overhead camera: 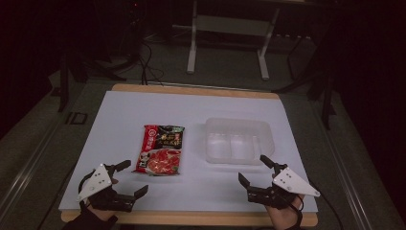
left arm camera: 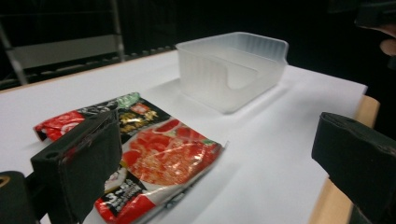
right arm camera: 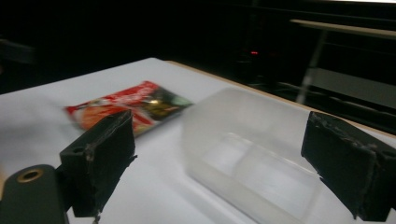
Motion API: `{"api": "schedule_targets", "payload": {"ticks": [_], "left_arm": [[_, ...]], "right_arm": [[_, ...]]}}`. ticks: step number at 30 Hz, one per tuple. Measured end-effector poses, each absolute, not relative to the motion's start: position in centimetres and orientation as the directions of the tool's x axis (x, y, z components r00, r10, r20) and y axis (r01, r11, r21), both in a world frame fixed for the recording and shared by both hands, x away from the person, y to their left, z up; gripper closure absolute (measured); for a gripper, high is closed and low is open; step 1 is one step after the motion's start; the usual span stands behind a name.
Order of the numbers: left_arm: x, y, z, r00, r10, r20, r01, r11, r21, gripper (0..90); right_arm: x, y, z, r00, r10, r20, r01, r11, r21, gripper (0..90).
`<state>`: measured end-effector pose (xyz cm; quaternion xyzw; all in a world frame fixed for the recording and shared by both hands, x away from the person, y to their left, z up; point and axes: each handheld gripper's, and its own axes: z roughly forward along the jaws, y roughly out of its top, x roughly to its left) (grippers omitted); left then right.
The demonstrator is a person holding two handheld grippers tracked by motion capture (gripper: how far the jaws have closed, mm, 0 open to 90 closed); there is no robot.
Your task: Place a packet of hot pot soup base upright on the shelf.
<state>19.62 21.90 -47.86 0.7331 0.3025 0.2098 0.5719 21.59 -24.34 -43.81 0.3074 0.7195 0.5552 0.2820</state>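
A red and black food packet (overhead camera: 160, 149) (left arm camera: 144, 154) (right arm camera: 128, 106) lies flat on the white sheet, left of centre. To its right stands an empty translucent plastic tub (overhead camera: 238, 140) (left arm camera: 231, 67) (right arm camera: 254, 161). My left gripper (overhead camera: 129, 177) (left arm camera: 215, 163) rests near the front left edge, open, with nothing between its jaws, just short of the packet's near corner. My right gripper (overhead camera: 255, 170) (right arm camera: 224, 163) is open at the front right, its jaws empty and aimed at the tub's near side.
The white sheet (overhead camera: 191, 110) covers a wooden table (overhead camera: 191, 219) whose front edge runs just under both hands. Beyond the table's far edge stand a grey metal frame (overhead camera: 227, 28) and cables on a dark floor.
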Motion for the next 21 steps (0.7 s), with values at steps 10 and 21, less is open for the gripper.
{"api": "schedule_targets", "payload": {"ticks": [10, 21], "left_arm": [[19.2, 22.1, -47.5, 0.755, 0.655, -0.038, 0.222, -0.201, 0.954, 2.2], [18.8, 21.0, -46.4, 0.774, 0.632, -0.027, 0.210, -0.217, 0.953, 2.2]], "right_arm": [[21.2, -23.6, -43.6, -0.674, 0.733, -0.094, 0.131, 0.244, 0.961, 9.3], [21.0, -22.6, -43.7, -0.733, 0.665, -0.144, 0.121, 0.335, 0.935, 21.8]]}}
